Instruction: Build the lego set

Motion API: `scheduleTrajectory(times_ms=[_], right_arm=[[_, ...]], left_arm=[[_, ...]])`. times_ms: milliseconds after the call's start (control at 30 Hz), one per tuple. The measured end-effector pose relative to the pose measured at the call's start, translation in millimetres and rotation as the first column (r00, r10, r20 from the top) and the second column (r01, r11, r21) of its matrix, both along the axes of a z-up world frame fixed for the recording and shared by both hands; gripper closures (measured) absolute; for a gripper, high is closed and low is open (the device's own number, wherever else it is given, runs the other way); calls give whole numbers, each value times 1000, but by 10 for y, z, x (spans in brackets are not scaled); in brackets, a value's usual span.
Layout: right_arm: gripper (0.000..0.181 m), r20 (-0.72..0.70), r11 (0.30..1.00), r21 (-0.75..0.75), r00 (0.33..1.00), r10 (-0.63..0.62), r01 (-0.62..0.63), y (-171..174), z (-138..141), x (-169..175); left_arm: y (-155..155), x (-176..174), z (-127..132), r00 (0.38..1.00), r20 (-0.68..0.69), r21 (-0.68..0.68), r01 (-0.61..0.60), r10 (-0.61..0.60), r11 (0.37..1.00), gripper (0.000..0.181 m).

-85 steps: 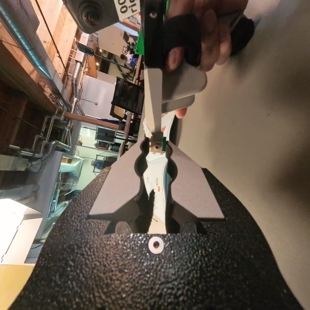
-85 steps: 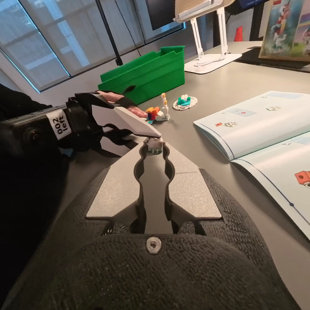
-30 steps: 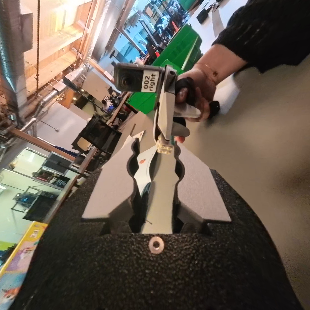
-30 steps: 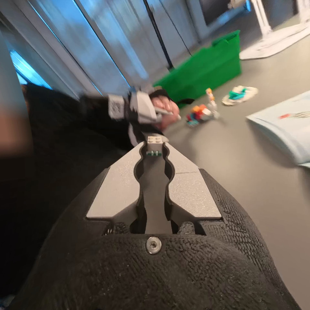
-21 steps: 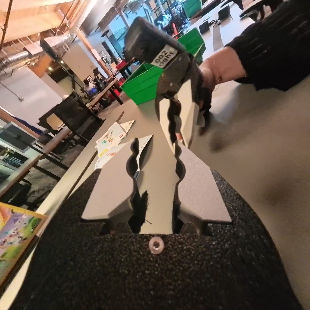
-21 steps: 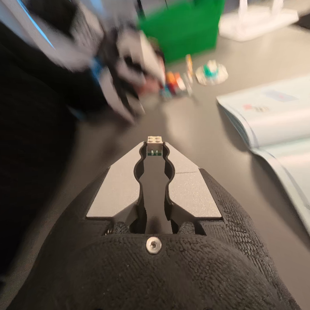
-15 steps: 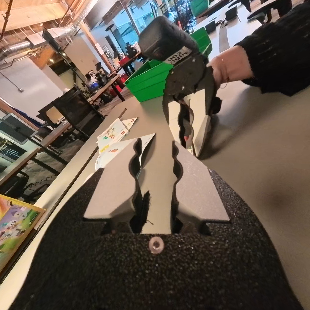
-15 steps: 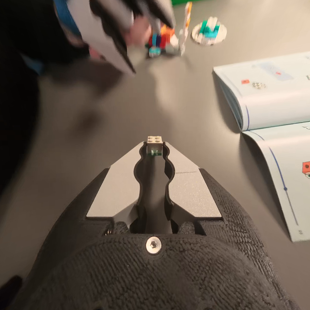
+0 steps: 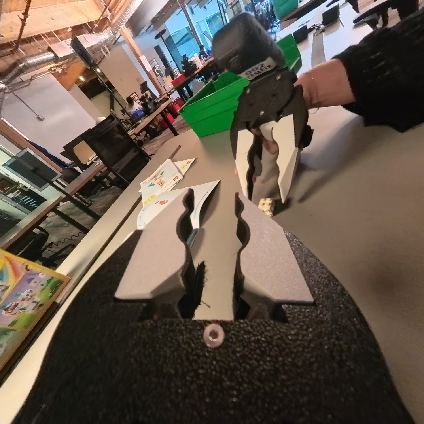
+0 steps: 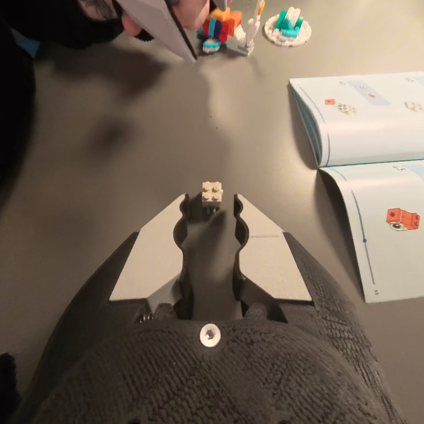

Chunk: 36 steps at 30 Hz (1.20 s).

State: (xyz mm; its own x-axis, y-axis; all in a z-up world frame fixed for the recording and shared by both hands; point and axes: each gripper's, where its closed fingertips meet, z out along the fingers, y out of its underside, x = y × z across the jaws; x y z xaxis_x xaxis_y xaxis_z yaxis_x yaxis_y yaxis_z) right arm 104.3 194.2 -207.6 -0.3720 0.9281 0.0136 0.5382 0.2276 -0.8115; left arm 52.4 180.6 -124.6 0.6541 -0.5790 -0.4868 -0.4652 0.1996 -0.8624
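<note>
Fingers, right gripper point(image 10: 210, 197): spread wide and holding nothing, tips down at the surface point(image 10: 137, 149) on either side of a small cream brick point(image 10: 212, 192)
Cream brick: stands free on the surface between those tips, touching neither; studs up, a bit of green showing under it; in the left wrist view it sits at the foot of the right gripper point(image 9: 266, 197), cream brick point(image 9: 266, 206)
Fingers, left gripper point(image 9: 213, 195): also parted wide, nothing between them, held low over the surface
Left gripper from the right wrist view: one grey finger point(image 10: 160, 25) angles in at the far left, hand point(image 10: 137, 23) behind it
Colourful model point(image 10: 220, 29): far side, just right of that finger, orange, red and blue bricks
White round base point(image 10: 288, 28): right of the model, teal and white pieces on it
Instruction booklet point(image 10: 367, 142): lies open at the right
Green bins point(image 9: 213, 107): far end of the surface
Box point(image 9: 25, 296): near left edge, colourful lid
</note>
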Motion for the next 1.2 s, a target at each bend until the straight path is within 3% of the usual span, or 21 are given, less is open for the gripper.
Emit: scheduleTrajectory(times_ms=[100,200,267,367,533,700,800,933,1067,1133,1200], right_arm=[[138,-129,997,-45,990,-63,58,130,215,-43],[136,-298,963,-175,922,-248,203,443,562,-105],[138,-452,919,-226,801,-393,324,745,810,-84],[150,-623,827,-273,565,-541,491,1125,1055,91],[161,-695,803,-199,497,-520,562,1186,1099,222],[167,-770,673,21,441,-460,739,1316,1106,377],[166,-767,712,40,479,-428,701,1206,1077,326],[166,-780,647,44,431,-453,761,1253,1098,420],[167,-794,555,69,382,-473,829,1339,1120,541],[167,-784,532,58,368,-500,845,1367,1093,574],[167,-789,490,61,343,-510,870,1394,1099,627]], left_arm=[[-76,3,49,997,81,-11,8,-7,1000,148],[-257,99,-31,984,173,-63,58,-46,996,148],[-353,129,-76,983,175,-68,64,-51,996,148],[-414,69,31,984,175,-12,32,-30,999,149],[-589,-240,362,961,277,46,-43,28,998,149],[-967,-759,583,955,247,33,-176,163,984,150],[-1221,-1348,868,895,247,86,-403,373,911,160],[-1665,-2373,1112,687,255,95,-719,681,689,169],[-2073,-3334,1084,475,137,78,-880,869,469,161],[-2168,-3660,957,444,66,-9,-895,893,446,162],[-2163,-3813,772,485,5,-143,-865,874,481,157]])
